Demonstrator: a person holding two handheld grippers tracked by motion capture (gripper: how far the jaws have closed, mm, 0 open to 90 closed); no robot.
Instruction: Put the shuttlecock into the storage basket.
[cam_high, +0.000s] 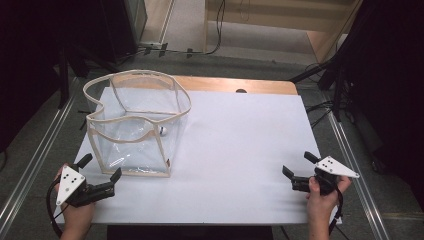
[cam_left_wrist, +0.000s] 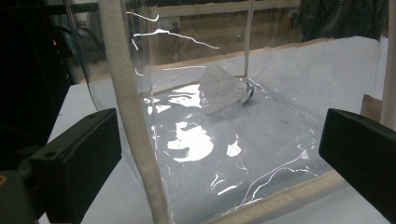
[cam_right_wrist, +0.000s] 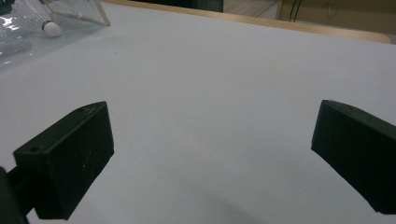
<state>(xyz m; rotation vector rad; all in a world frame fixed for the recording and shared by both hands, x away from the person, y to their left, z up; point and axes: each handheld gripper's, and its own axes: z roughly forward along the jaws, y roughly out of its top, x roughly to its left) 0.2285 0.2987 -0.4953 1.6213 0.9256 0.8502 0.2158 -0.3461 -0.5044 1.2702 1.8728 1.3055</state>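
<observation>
White-covered table — clear bag on it.

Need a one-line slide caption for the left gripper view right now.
Open left gripper faces the cloth-trimmed corner of a clear plastic bag, with a white shuttlecock lying inside it.

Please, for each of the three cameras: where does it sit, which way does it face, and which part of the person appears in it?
High view: above the person's side, facing forward and down on the white table; both hands, left gripper and right gripper show.
Left gripper view: rides the left gripper, facing the clear bag close up; its open jaws show.
Right gripper view: rides the right gripper, facing across the table; its open jaws show.
Shared: both gripper views catch the shuttlecock in the bag.
</observation>
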